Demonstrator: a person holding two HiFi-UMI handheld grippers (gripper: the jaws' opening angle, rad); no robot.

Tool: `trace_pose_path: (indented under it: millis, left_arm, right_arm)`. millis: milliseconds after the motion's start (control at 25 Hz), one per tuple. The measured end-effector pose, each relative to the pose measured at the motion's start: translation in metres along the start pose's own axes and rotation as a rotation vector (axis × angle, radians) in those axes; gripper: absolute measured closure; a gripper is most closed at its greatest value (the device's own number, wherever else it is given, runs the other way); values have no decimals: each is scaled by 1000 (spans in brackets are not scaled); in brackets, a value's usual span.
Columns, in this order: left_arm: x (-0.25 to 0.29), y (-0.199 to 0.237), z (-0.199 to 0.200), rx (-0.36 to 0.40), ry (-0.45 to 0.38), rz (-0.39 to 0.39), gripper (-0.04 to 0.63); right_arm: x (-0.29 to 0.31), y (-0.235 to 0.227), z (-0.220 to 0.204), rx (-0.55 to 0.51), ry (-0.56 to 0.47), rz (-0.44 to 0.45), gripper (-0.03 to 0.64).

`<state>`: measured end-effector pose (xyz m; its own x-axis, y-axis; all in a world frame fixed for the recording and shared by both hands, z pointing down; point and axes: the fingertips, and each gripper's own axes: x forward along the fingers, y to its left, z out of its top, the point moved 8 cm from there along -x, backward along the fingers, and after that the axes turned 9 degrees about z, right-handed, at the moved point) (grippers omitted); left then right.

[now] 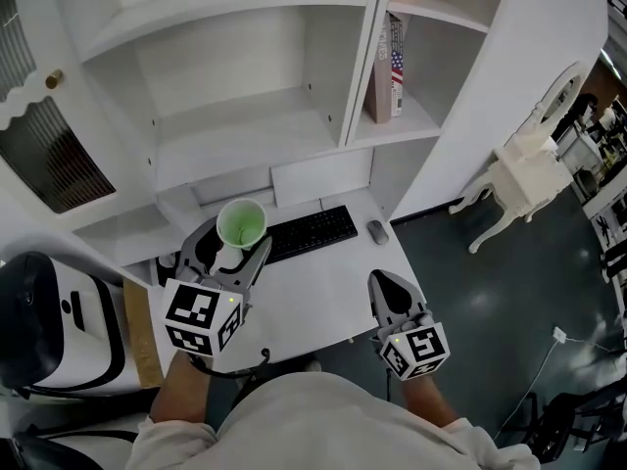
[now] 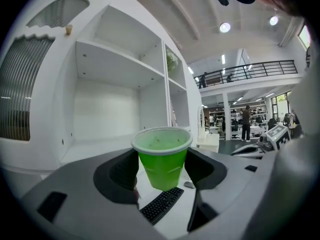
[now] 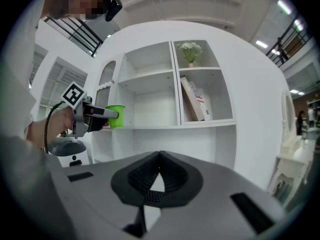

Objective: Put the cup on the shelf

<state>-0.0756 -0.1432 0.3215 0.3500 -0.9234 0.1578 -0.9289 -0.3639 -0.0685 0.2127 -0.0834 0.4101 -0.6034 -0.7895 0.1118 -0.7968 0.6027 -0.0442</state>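
A green cup [image 1: 241, 223] stands upright between the jaws of my left gripper [image 1: 233, 247], which is shut on its sides. It hangs above the white desk [image 1: 323, 297], just in front of the white shelf unit [image 1: 245, 130]. In the left gripper view the cup [image 2: 162, 156] fills the gap of the gripper [image 2: 161, 170], with the empty lower shelf [image 2: 107, 146] behind it. The right gripper view shows the cup [image 3: 116, 116] level with that shelf board [image 3: 150, 127]. My right gripper [image 1: 384, 284] is shut and empty over the desk's right part, its jaws [image 3: 159, 166] meeting at the tips.
A black keyboard [image 1: 312, 231] and a grey mouse [image 1: 377, 231] lie on the desk under the shelf. Books [image 1: 387, 67] lean in the right compartment, with a plant [image 3: 190, 51] above. A white machine [image 1: 59, 321] stands at the left, a white chair [image 1: 524, 179] at the right.
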Motion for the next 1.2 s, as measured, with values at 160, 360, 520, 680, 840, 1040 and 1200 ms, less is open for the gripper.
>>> trace_pose_path:
  millis: [160,360,520,680,840,1040,1200]
  left_arm:
    - [15,17,20,-11,-16,9,305]
    - [30,33,50,28,-39,32,305]
    - [45,46,69,46,-48,33,305]
    - [60,61,81,54,-38,42,305]
    - [75,77,89,64,-21,60,305]
    - [94,92,94,54,1,57,305]
    - [109,103,96,49,20,61,305]
  right_arm:
    - [0,-2,-2,10,-7,-7,612]
    - [-1,-4,-3,16,-6,-8,612]
    - [-1,-9,-3,17,-5,-12,613]
    - [1,-10,-5,19,-1,-7,612]
    - [3,-11,-7,27,3,0,612]
    - [4,-13,-9,31,5,3,613]
    - [4,-16,-11,37,9,0,612]
